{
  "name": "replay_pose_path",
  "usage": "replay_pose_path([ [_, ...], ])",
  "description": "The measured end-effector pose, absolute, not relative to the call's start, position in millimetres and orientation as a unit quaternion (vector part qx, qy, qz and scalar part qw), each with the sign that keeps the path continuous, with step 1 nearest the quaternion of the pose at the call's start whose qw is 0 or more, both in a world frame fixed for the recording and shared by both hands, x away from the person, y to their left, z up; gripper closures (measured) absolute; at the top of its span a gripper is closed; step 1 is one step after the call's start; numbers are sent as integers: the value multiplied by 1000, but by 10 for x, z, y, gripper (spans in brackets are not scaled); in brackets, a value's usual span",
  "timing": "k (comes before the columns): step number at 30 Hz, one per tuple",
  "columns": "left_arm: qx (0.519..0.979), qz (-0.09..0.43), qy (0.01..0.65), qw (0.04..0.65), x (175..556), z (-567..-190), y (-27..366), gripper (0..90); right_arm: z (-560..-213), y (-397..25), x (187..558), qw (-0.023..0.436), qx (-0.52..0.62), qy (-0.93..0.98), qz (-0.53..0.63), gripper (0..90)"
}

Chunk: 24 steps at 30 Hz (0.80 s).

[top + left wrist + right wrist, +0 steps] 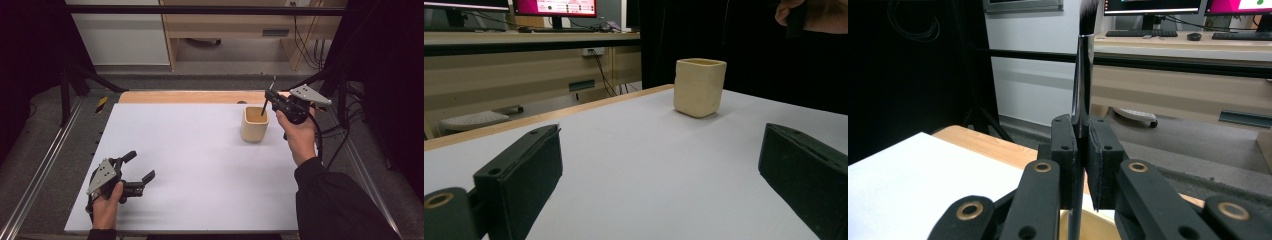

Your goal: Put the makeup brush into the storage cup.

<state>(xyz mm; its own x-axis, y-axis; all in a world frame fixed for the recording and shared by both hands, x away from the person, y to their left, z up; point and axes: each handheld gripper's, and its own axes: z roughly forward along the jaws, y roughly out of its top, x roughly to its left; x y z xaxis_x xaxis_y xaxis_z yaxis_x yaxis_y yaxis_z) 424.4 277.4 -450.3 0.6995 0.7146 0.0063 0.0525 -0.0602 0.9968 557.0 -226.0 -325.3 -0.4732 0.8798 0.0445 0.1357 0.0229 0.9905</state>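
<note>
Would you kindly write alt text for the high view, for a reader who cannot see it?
The right gripper, shut on a thin dark brush, holds its lower end just inside a cream cup at the far right of a white table. The left gripper rests open at the near left.

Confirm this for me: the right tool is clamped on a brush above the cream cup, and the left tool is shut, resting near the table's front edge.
One thing is wrong: the left tool is open, not shut. The left gripper view shows its jaws spread wide with bare table between them. The rest holds: the right tool is clamped on the brush above the cream cup.
</note>
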Motion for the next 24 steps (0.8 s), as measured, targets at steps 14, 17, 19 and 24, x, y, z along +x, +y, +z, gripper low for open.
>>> replay_pose_path([
  [14, 682, 266, 273, 624, 4255, -4505, 2756, 38, -3330, -2242, 5659, 338, 398, 636, 569, 837],
  [17, 682, 267, 271, 625, 4266, -4512, 2748, 38, -3343, -2238, 5670, 340, 398, 637, 565, 837],
  [19, 682, 267, 269, 625, 4273, -4518, 2739, 38, -3348, -2237, 5675, 341, 397, 639, 564, 837],
  [24, 681, 268, 268, 626, 4277, -4520, 2731, 38, -3357, -2235, 5682, 345, 393, 642, 561, 837],
])
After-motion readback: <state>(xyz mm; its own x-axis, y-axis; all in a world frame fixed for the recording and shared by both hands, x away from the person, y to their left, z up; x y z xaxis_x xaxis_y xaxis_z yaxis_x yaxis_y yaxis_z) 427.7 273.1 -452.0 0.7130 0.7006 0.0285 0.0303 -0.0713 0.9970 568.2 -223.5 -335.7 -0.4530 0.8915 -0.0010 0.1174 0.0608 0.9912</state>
